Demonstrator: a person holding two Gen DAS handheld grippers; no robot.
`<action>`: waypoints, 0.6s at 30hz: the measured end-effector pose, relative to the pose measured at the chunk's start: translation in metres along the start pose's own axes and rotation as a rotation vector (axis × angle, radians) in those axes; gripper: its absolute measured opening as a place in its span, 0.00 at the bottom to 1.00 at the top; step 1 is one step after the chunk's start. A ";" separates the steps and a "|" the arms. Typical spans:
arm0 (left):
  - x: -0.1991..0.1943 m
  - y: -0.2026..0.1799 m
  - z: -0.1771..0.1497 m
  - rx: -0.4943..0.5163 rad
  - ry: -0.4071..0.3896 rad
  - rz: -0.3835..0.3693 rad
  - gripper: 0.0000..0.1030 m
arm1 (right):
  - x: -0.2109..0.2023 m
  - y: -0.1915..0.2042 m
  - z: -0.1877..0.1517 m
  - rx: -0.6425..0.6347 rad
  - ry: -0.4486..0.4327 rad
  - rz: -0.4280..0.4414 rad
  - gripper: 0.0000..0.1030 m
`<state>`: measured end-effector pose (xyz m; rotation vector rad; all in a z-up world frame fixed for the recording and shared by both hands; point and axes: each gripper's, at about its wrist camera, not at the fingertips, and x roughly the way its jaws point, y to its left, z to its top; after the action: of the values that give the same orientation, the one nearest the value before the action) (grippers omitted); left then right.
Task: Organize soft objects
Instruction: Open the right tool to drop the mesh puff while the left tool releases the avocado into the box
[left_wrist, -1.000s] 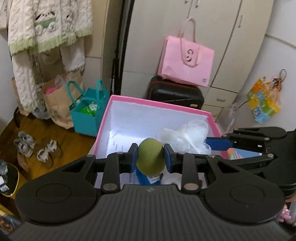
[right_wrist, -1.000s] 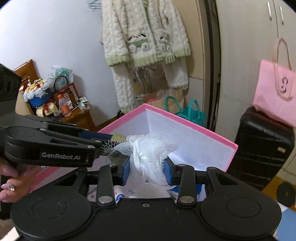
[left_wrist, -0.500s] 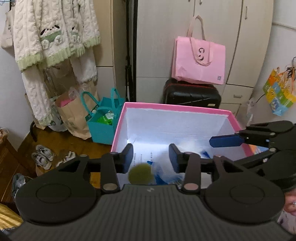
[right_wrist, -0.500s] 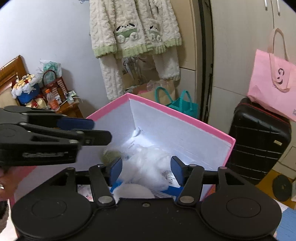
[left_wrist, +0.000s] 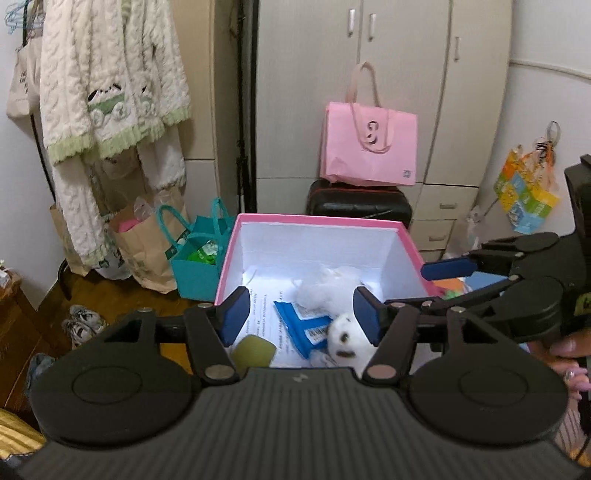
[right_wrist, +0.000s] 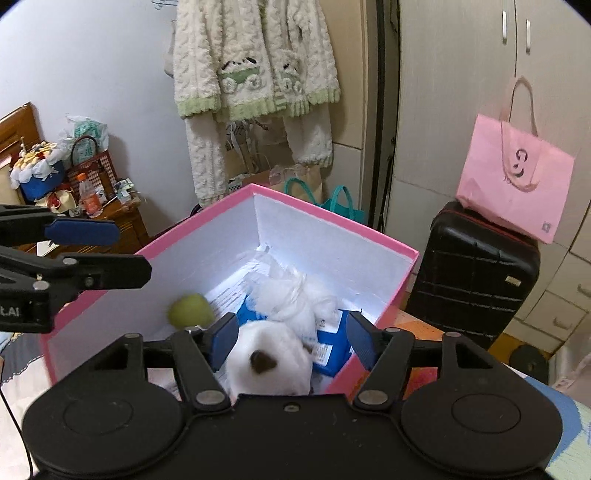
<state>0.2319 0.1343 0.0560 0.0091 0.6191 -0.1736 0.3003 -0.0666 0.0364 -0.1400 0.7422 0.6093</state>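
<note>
A pink box (left_wrist: 317, 220) with white inner walls holds a green soft ball (left_wrist: 254, 352), a white mesh puff (left_wrist: 328, 288), a white plush toy (left_wrist: 345, 341) and blue packets (left_wrist: 301, 325). My left gripper (left_wrist: 301, 319) is open and empty above the box's near edge. My right gripper (right_wrist: 291, 338) is open and empty over the box (right_wrist: 332, 218), just above the plush toy (right_wrist: 269, 367). The mesh puff (right_wrist: 291, 291) lies in the middle and the green ball (right_wrist: 190, 310) sits by the left wall. Each gripper shows in the other's view.
A black suitcase (left_wrist: 360, 206) with a pink bag (left_wrist: 369, 147) on it stands behind the box. A teal bag (left_wrist: 195, 254) and a paper bag (left_wrist: 147, 251) stand at the left under a hanging white sweater (left_wrist: 107, 110). A wardrobe (left_wrist: 369, 92) is behind.
Both grippers opened and pulled up and back from the box. The green ball dropped from the left gripper and the mesh puff from the right one; both now lie in the box.
</note>
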 end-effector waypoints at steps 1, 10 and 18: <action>-0.007 -0.002 -0.002 0.010 -0.005 -0.005 0.60 | -0.005 0.002 -0.002 -0.006 -0.005 0.000 0.68; -0.055 -0.021 -0.008 0.075 -0.041 -0.056 0.61 | -0.055 0.027 -0.012 -0.077 -0.038 -0.008 0.69; -0.098 -0.040 -0.020 0.113 -0.085 -0.104 0.63 | -0.097 0.040 -0.028 -0.098 -0.046 -0.024 0.70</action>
<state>0.1353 0.1116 0.0980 0.0782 0.5243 -0.3084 0.2053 -0.0881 0.0843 -0.2238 0.6653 0.6244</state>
